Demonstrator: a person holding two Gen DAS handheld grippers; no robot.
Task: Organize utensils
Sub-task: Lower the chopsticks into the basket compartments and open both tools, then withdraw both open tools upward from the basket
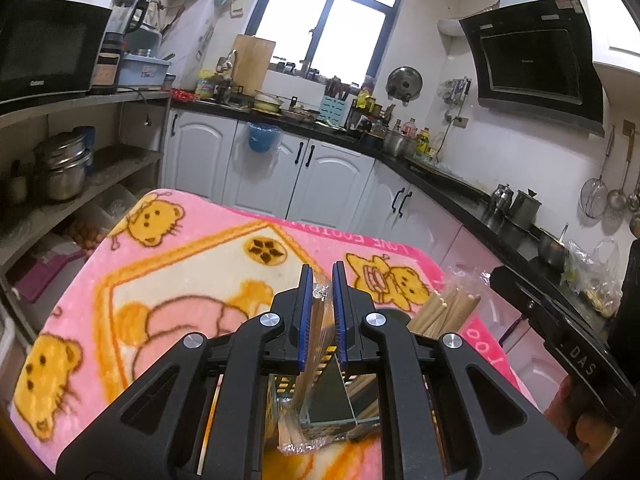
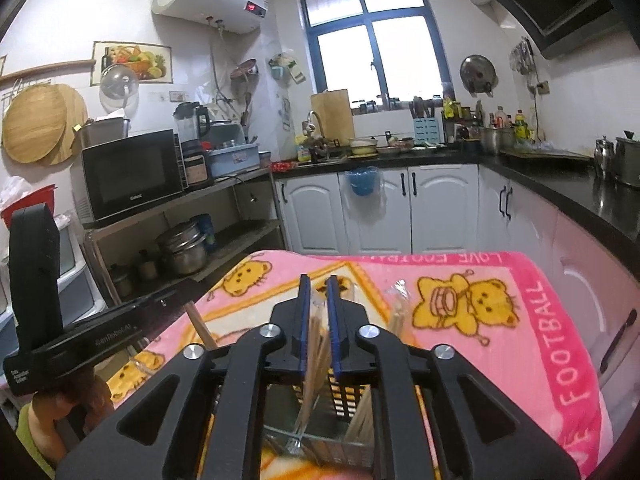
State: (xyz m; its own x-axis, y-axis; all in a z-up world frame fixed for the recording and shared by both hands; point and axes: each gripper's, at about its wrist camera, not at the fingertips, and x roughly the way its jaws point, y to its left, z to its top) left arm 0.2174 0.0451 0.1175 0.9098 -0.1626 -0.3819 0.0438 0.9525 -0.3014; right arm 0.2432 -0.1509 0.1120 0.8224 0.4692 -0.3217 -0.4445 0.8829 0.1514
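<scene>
My left gripper (image 1: 322,292) is shut on a plastic-wrapped bundle of wooden chopsticks (image 1: 318,332). That bundle slants down beside a metal utensil holder (image 1: 332,412) on the pink blanket. More chopsticks (image 1: 444,312) stick up to the right. In the right wrist view, my right gripper (image 2: 319,300) has a second wrapped chopstick bundle (image 2: 316,344) between its blue pads. This bundle leans on the left pad, with a thin gap at the right pad, and its lower end stands inside the holder (image 2: 348,396). A third wrapped bundle (image 2: 396,312) stands in the compartment to the right.
The pink cartoon-bear blanket (image 2: 500,340) covers the table top. White cabinets (image 2: 424,208) and a dark counter (image 2: 560,184) ring the far side and right. Open shelves with pots (image 2: 184,252) and a microwave (image 2: 132,176) stand on the left.
</scene>
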